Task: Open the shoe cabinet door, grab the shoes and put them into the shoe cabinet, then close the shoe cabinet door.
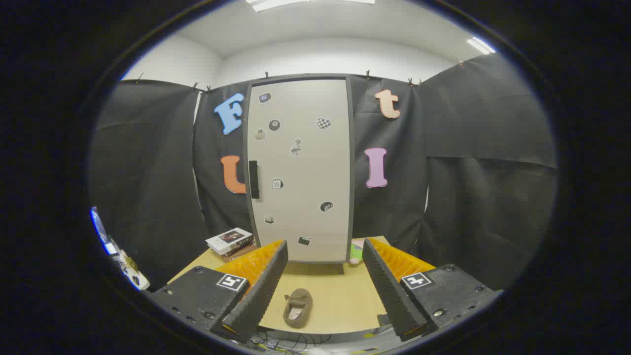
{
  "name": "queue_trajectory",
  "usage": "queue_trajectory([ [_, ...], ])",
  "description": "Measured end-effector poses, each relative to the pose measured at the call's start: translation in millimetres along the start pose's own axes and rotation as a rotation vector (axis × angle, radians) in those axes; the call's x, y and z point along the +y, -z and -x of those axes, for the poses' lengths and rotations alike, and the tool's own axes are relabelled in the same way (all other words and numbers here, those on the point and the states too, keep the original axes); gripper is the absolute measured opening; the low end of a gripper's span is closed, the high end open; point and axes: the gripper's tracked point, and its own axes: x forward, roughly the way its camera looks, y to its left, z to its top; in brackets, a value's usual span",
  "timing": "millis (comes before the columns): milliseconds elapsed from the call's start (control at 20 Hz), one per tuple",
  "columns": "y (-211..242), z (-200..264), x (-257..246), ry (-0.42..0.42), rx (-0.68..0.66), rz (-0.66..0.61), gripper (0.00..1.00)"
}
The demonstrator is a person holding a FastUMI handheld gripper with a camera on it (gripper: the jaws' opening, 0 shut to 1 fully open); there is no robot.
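Step in hand: by my reading, opening the cabinet door; it stands shut and nothing has been picked up yet.
Tongs (325, 286): spread wide, holding nothing, both fingers apart with bare surface showing between them.
Cabinet (300, 167): stands upright at the far edge of the surface (340, 301), straight ahead of the fingers and well beyond them; its pale door fills the whole front and carries small stickers.
Handle (254, 179): a dark vertical bar at mid-height on the door's left edge, so the hinges are probably on the right side.
Shoe (297, 308): a brown slipper lying on the surface near its front edge, between the two fingers and closer to the left one, opening upward.
Books (229, 241): a small stack at the far left corner of the surface, just beside the cabinet's lower left corner.
Green and pink object (356, 250): partly hidden behind the right finger, by the cabinet's lower right corner; I cannot tell what it is.
How to do it well: carry the tongs forward and up over the slipper without brushing it, then steer left so the handle sits between the fingers. Close on the bar squarely, at its middle, and pull in an arc that follows the hinge instead of straight back.
Risks: the door should swing out over the surface, so the slipper and the books may lie in or near its path; open it slowly and watch that the light cabinet does not slide or tip.
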Motion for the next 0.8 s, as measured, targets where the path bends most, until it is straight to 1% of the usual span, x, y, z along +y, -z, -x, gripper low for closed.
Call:
queue_trajectory([
  [100, -0.4, -1.5, 3.5, -0.005, 0.004, 0.010, 0.99],
  [400, 0.1, 0.1, 1.3, 0.017, 0.006, 0.027, 0.99],
  [600, -5.8, -2.8, 3.1, 0.027, -0.005, 0.007, 0.99],
  [800, -16.9, -17.4, 10.9, 0.034, -0.027, 0.014, 0.99],
])
